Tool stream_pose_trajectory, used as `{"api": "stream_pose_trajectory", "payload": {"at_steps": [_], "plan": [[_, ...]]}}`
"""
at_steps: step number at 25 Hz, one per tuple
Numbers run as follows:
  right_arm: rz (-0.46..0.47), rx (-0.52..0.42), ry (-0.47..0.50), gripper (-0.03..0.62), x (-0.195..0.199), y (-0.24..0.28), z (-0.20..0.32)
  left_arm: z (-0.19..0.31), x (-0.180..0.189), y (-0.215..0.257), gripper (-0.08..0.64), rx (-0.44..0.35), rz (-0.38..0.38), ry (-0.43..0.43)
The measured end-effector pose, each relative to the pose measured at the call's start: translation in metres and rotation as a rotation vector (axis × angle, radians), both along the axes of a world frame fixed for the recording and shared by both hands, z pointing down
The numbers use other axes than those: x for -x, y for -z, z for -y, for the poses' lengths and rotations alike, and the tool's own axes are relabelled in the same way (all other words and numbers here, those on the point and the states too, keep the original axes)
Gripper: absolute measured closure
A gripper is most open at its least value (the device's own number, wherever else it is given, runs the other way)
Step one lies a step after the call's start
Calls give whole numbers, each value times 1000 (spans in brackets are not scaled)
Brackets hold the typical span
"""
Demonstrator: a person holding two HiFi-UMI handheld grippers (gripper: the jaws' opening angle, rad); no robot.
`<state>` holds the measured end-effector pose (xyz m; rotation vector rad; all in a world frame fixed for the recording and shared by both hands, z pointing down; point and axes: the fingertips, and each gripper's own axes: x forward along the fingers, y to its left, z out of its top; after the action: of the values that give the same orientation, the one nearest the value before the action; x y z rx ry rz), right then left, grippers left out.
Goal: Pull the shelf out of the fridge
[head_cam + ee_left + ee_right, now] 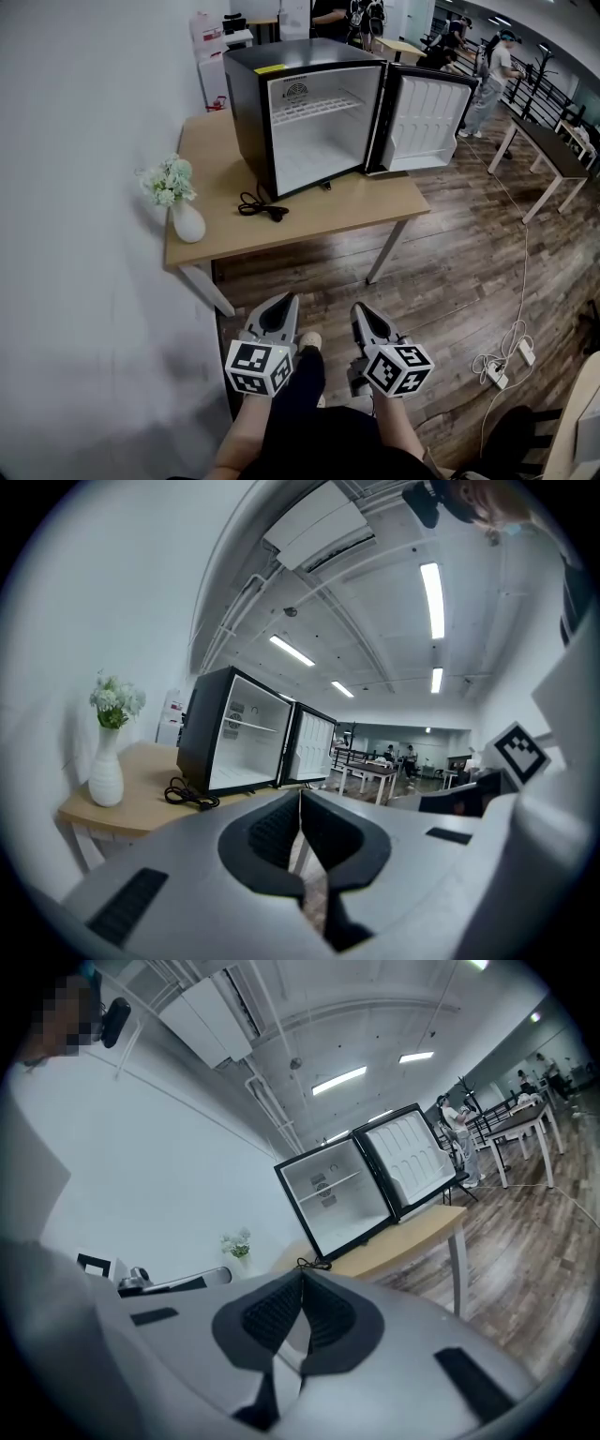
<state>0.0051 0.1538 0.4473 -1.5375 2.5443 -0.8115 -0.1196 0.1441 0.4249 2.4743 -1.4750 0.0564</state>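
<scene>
Left gripper and right gripper held low, well apart from table; both jaws pressed together, nothing between, judged approach posture. Fridge door swung open for access. Shelf seated high inside, pull not begun

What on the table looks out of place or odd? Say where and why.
The black power cord lies bunched loose on the table before the fridge, its plug end apparently resting there, so seemingly unplugged. The door stands wide open. Nothing looks spilled or damaged.
</scene>
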Motion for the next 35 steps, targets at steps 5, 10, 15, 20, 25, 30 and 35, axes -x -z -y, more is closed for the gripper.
{"api": "stream_pose_trajectory", "payload": {"at_steps": [5,10,15,20,25,30,35], "plan": [[1,8,-15,600,-9,-4,20,25,-7,-3,554,2,-8,-8],[3,20,-21,600,-14,-6,46,52,-9,-6,554,10,-14,0],[-1,20,-20,600,-16,-5,77,81,-8,-4,554,10,-16,11],[-2,14,-10,600,-15,0,108,112,-9,-2,554,15,-16,17],[-1,12,-17,600,-16,8,139,145,-11,1,554,21,-5,2],[3,5,-25,600,-18,14,173,181,-13,4,554,18,-7,-9],[0,7,-40,600,-21,15,204,214,-17,6,554,13,-14,-26]]}}
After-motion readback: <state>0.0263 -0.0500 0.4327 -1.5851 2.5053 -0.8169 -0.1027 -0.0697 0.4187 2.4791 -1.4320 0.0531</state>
